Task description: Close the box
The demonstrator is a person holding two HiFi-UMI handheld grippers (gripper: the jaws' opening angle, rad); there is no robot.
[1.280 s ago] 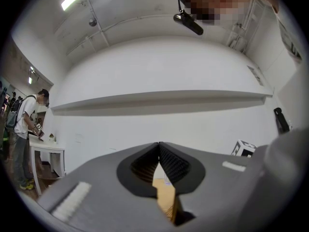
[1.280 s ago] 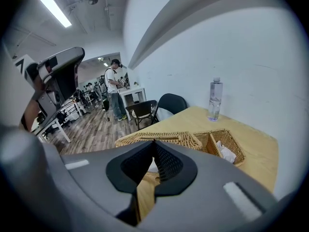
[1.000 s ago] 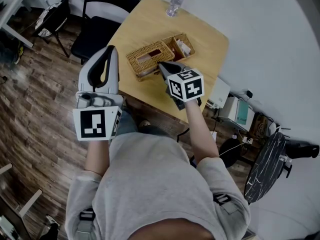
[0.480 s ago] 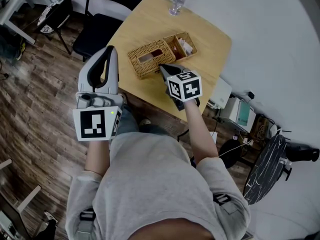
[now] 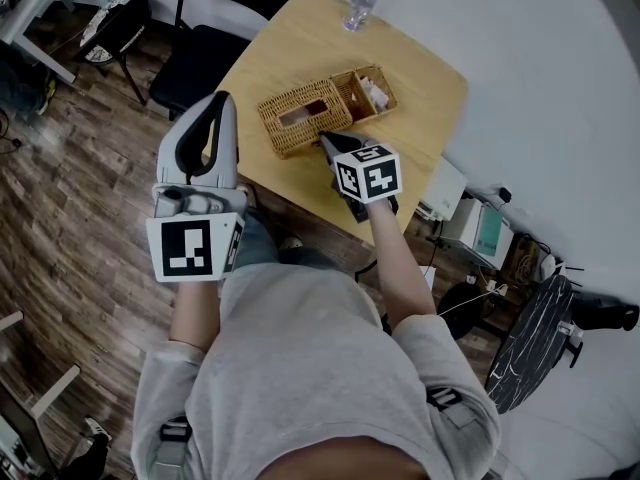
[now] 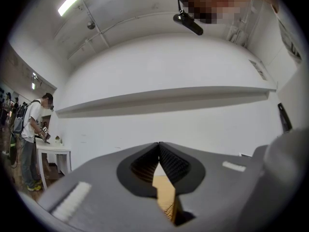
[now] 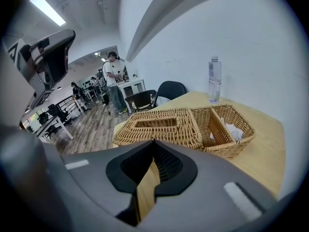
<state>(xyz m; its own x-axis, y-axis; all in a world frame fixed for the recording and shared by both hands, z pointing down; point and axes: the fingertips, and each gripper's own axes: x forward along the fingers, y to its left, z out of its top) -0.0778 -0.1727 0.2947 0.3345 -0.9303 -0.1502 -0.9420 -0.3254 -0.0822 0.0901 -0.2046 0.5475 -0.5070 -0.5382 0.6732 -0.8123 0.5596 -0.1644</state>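
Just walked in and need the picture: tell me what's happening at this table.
A person holds a tool in each hand at a wooden table. The right tool, shut and empty, hangs just short of the wicker box, whose slotted lid lies flat on its larger section; the smaller section beside it stands open. The left tool, also shut and empty, is raised off to the side.
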